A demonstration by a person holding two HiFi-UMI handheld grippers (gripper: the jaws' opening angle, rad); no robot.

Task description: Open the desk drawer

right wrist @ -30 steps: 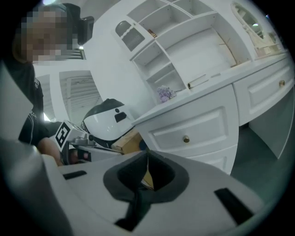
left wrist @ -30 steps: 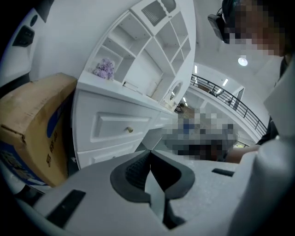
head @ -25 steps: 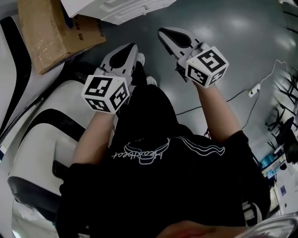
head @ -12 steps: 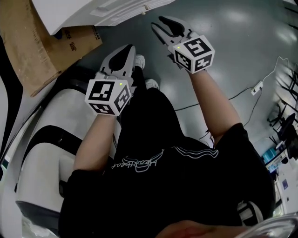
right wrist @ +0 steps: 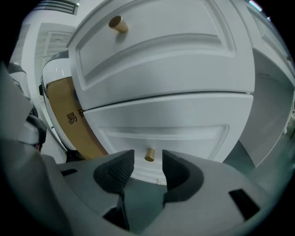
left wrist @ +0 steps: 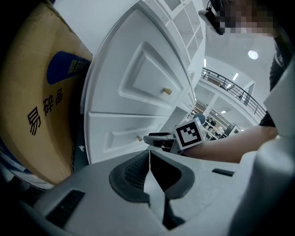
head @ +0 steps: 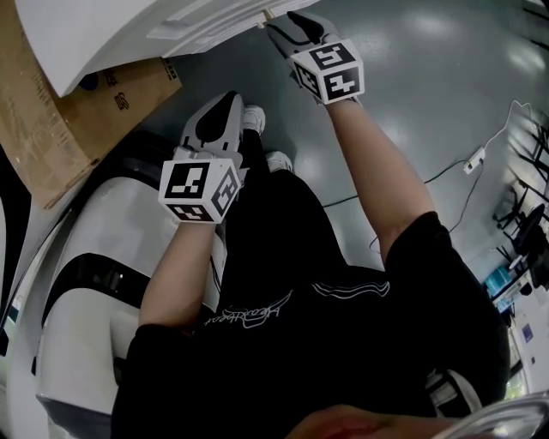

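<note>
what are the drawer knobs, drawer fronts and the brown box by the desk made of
Knobs: small brass-coloured cylinders with a dull sheen, likely metal, though plated plastic is possible.
Drawer fronts: smooth, even white with routed panel frames and no grain showing, so probably painted wood or fibreboard.
Box: matte brown cardboard with dark printed characters.

A brown cardboard box (head: 51, 111) with blue print and dark characters sits left of the left hand-held gripper (head: 232, 101). A glossy white-and-black casing (head: 94, 249) lies below that gripper. Two white shoes (head: 254, 118) stand just beside its tip on the grey floor (head: 429, 94). Well right of the right hand-held gripper (head: 281, 21), a white power strip (head: 473, 163) lies with a dark cable (head: 420, 182).
</note>
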